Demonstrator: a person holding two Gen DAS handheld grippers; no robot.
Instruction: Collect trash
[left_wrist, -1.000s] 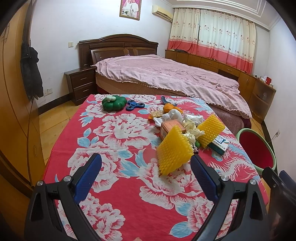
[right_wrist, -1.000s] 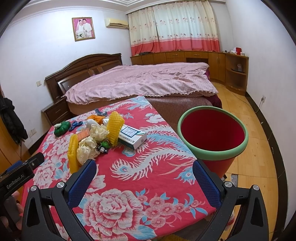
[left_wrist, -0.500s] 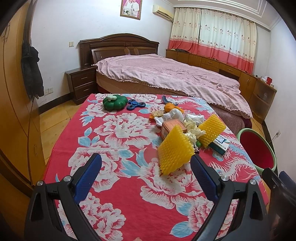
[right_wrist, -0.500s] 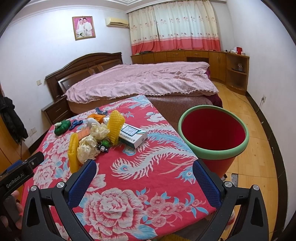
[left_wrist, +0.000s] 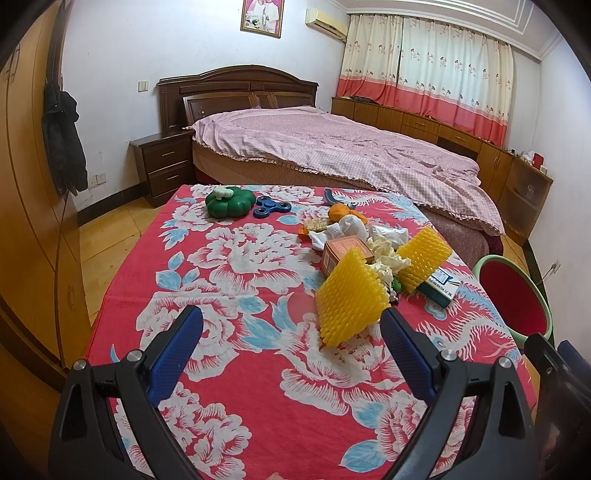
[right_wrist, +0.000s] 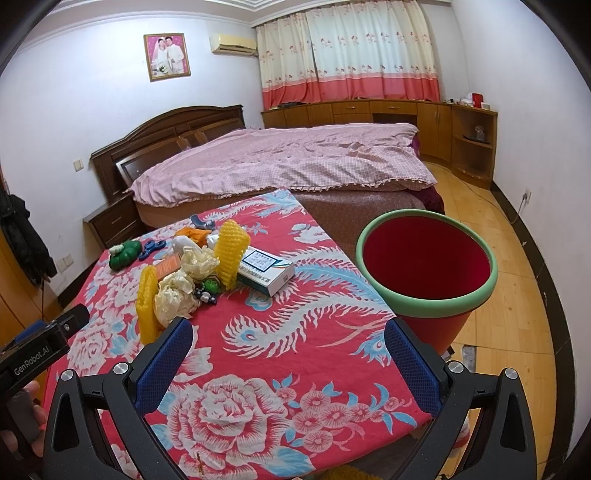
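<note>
A pile of trash lies on the red floral tablecloth (left_wrist: 240, 280): two yellow foam fruit nets (left_wrist: 349, 297) (left_wrist: 424, 256), crumpled tissue (left_wrist: 384, 251), an orange box (left_wrist: 341, 251) and a white-green carton (left_wrist: 439, 286). The pile also shows in the right wrist view: foam net (right_wrist: 229, 251), tissue (right_wrist: 173, 295), carton (right_wrist: 264, 271). A red bin with a green rim (right_wrist: 424, 273) stands beside the table's right edge. My left gripper (left_wrist: 291, 339) is open and empty, just short of the near foam net. My right gripper (right_wrist: 288, 350) is open and empty over the table's near corner.
A green pumpkin toy (left_wrist: 229, 201), a blue fidget spinner (left_wrist: 271, 208) and an orange item (left_wrist: 341, 212) lie at the table's far end. A bed (left_wrist: 332, 155) stands behind the table, a nightstand (left_wrist: 164, 166) at its left, and a wardrobe (left_wrist: 29, 206) along the left.
Both grippers have eased slightly forward toward the pile. Both stay open; nothing on the table has moved.
</note>
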